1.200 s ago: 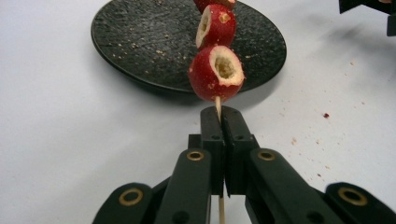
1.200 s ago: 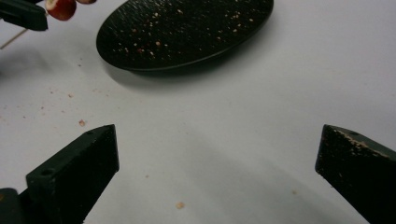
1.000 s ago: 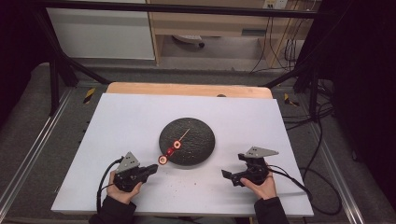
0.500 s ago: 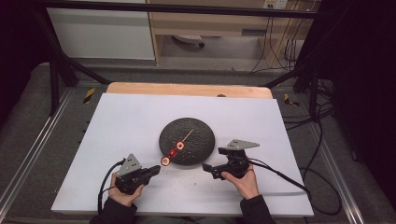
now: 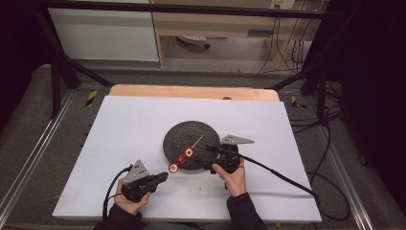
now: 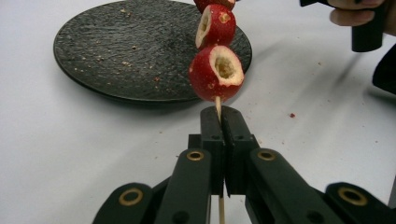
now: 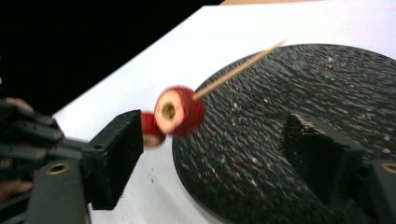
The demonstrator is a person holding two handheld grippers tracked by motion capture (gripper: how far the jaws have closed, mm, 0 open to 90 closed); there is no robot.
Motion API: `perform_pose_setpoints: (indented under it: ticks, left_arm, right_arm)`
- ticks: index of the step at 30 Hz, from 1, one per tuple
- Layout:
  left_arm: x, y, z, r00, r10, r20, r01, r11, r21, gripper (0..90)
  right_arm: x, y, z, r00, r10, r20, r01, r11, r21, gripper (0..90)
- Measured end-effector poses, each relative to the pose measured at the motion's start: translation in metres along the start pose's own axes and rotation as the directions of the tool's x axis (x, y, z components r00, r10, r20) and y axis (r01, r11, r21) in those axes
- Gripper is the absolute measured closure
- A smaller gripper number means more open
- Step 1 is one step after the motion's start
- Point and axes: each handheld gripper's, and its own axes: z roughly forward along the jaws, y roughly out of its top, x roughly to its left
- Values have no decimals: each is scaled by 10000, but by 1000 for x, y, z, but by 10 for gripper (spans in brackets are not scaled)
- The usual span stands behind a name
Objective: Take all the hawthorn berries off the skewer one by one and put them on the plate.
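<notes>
My left gripper [image 6: 219, 122] is clamped on the near end of the skewer [image 5: 184, 155], whose long axis runs up and to the right over the black plate [image 5: 191, 132], bare tip far. My right gripper [image 7: 212, 154] has just been narrowing its jaws, pads not yet touching; the upper red fruit ring [image 7: 180, 111] looks to sit just left of centre between them, though the picture is blurred.

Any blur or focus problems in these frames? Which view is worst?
Right gripper view is worst: motion blur smears the fruit on the skewer and the plate, with a black void at top left. Left gripper view is sharp on the fruit; the near fingers are slightly soft. High view is evenly lit on the table, dark at the edges.
</notes>
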Motion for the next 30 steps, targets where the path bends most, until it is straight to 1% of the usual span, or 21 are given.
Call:
perform_pose_setpoints:
  ticks: [1,2,6,7,9,10,12,16,17,19,20,21,22,23,25,30]
  left_arm:
    - [-1,0,0,10000,51,15,-51,10000,7,882]
    - [-2,0,1,10000,87,27,-87,10000,9,882]
    - [-4,1,2,9999,125,60,-124,9999,-24,882]
    - [-5,1,3,9999,134,71,-134,9999,-8,882]
    - [-6,0,4,9998,174,90,-174,9998,8,882]
    - [-7,1,4,9997,222,72,-222,9998,-12,882]
    - [-7,1,4,9997,233,69,-232,9997,-29,882]
    - [-6,1,3,9997,247,56,-247,9997,-66,882]
    - [-6,1,3,9997,248,60,-247,9997,-71,882]
    - [-7,1,3,9997,247,44,-247,9997,-67,882]
    - [-7,1,4,9997,251,48,-251,9997,-64,882]
    - [-7,1,4,9997,250,69,-250,9997,-79,882]
    - [-7,1,4,9997,252,78,-251,9996,-90,882]
    - [-7,1,4,9997,252,78,-251,9996,-90,882]
    - [-7,1,4,9995,291,101,-290,9995,-98,882]
    - [-7,1,3,9995,287,115,-286,9995,-135,882]
  right_arm:
    - [0,1,4,10000,50,-54,-50,9999,-93,251]
    - [0,1,5,9999,83,-106,-84,9999,-120,251]
    - [2,2,11,9996,96,-276,-100,9999,-123,297]
    - [3,3,13,9991,181,-393,-187,9997,-146,335]
    - [3,4,15,9988,213,-450,-223,9995,-202,372]
    - [2,4,15,9984,287,-485,-296,9994,-170,394]
    - [2,4,15,9983,279,-516,-285,9995,-104,422]
    - [2,3,17,9971,350,-678,-353,9994,-34,460]
    - [2,2,18,9960,469,-756,-468,9989,39,487]
    - [1,1,18,9947,556,-864,-551,9984,82,514]
    - [1,1,18,9947,556,-864,-551,9984,82,514]
    - [1,1,19,9930,651,-985,-645,9979,92,546]
    - [1,1,20,9921,686,-1053,-680,9976,96,554]
    - [1,1,20,9921,686,-1053,-680,9976,96,554]
    - [1,0,21,9901,837,-1131,-819,9964,197,599]
    - [1,1,20,9894,852,-1177,-826,9962,263,606]
